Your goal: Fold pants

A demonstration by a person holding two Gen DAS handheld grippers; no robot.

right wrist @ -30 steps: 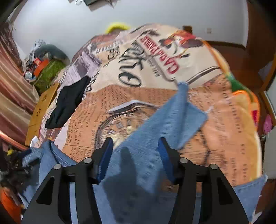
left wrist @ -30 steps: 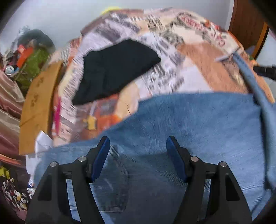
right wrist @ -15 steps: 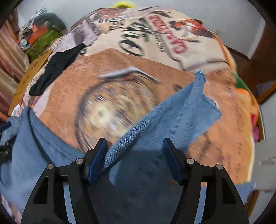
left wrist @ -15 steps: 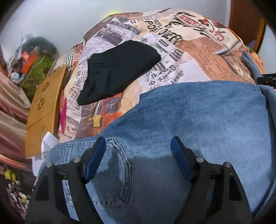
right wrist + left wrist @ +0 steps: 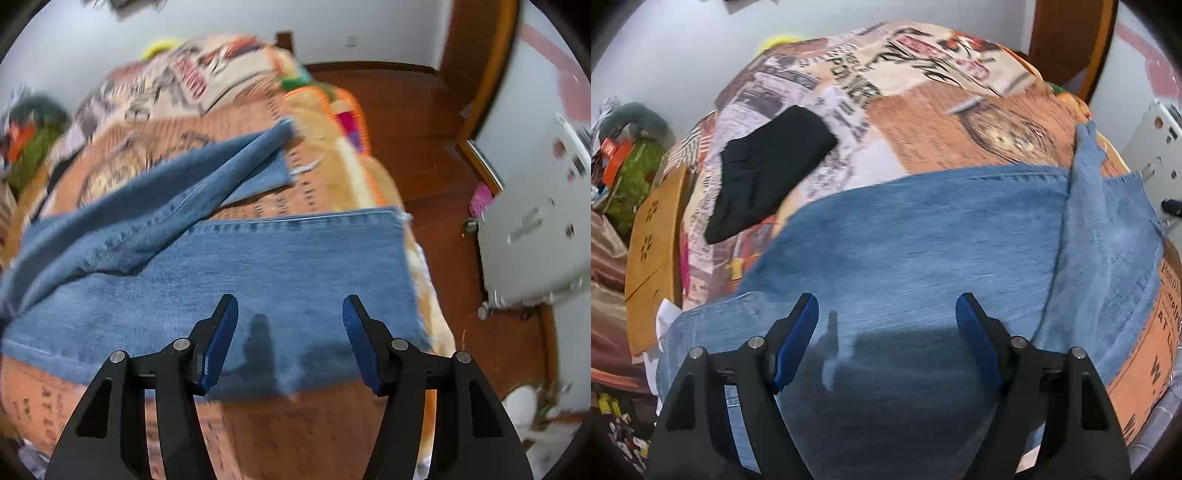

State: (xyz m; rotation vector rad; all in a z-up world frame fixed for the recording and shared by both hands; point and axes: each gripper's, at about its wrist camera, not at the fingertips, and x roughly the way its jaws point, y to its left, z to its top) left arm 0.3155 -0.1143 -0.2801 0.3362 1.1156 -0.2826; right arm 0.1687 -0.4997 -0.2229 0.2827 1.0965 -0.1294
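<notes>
Jeans [image 5: 923, 229] lay flat on printed bedspread [image 5: 923, 110]. L gripper [image 5: 886, 325] and R gripper [image 5: 290, 325] both released, holding nothing, R jaws just narrowing. Denim prob. heavy, limp; grab hem [image 5: 404, 266] corners.

Left gripper [image 5: 886, 319] angled steeply down, jaws spread wide, nothing clamped. Right gripper [image 5: 290, 319] tilted down too, jaws apart, just been closing in a little, empty.

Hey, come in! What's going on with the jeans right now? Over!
Left gripper open, empty; right gripper open, jaws just closing, nothing between. Jeans spread on bed, one leg crossing the other. Black garment lies apart, clear.
</notes>
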